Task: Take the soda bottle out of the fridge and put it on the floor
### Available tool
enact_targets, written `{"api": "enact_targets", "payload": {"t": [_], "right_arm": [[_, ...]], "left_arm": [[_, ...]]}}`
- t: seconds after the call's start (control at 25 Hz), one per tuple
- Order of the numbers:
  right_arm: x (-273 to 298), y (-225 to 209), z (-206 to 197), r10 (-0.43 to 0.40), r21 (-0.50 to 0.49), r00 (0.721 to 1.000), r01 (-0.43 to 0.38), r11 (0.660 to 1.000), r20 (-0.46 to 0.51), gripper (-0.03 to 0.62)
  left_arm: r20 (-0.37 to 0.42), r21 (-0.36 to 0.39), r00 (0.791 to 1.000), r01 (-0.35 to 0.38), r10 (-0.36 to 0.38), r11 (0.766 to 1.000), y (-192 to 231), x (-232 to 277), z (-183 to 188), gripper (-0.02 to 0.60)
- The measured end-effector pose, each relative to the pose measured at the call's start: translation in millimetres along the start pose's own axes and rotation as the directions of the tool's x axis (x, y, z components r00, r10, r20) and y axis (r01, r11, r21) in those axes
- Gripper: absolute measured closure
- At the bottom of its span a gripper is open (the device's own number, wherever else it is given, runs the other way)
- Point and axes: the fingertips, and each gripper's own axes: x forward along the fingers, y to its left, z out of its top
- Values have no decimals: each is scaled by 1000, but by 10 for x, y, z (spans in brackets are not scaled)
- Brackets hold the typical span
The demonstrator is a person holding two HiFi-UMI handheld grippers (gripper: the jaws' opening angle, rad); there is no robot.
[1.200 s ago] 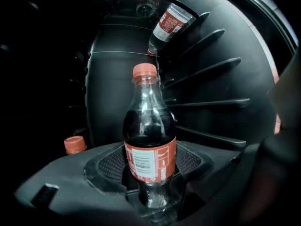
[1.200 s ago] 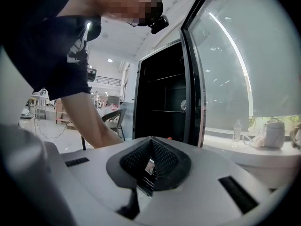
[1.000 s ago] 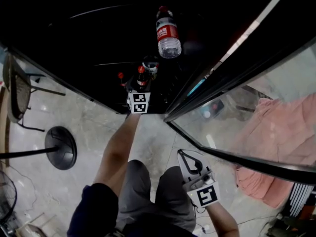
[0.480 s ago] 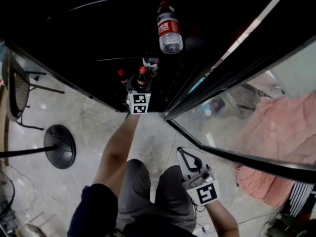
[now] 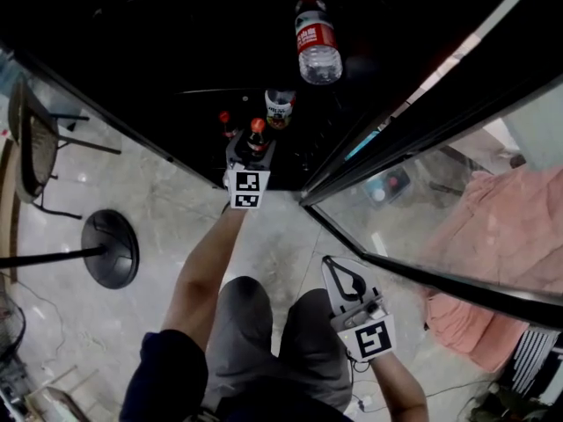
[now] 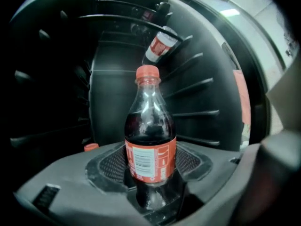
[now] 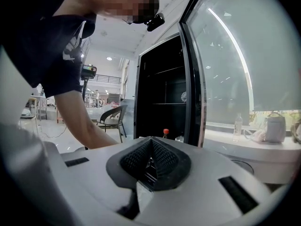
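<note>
Nearest, by the person's knees [image 5: 290, 323], the white right gripper [image 5: 338, 273] is held over the pale polished floor [image 5: 158, 209]. Its jaws are seen pressed together, with nothing between them. Further out, the left gripper [image 5: 252, 150] is reached into the open front of the tall black fridge [image 5: 176, 69]. Its jaws are clamped on the lower body of a clear plastic soda bottle [image 6: 150, 145] of dark drink, with red cap and red label. The bottle is held upright just inside the fridge's front edge. Whether its base rests on a shelf cannot be told. Just beyond it, a second small red cap [image 5: 225, 117] and a white-labelled cup [image 5: 280, 105] are seen. Deepest in, a clear water bottle with a red label [image 5: 318, 42] is laid on a higher wire shelf. The glass door [image 5: 440, 192] is swung open at the right.
</note>
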Motion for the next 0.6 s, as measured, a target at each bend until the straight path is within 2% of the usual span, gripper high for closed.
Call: {"api": "enact_targets", "payload": {"t": [0.28,0.6], "right_arm": [[19,69,-4,11,1,1000,-11,1000,-7,576],[110,34,-125,16,3,1000,-16,1000,-6,576]], "left_arm": [[21,-17,998,54,-54,998,-18,-437,108,268],[36,-12,992,121,-121,993,-70,-1040,65,268]]}}
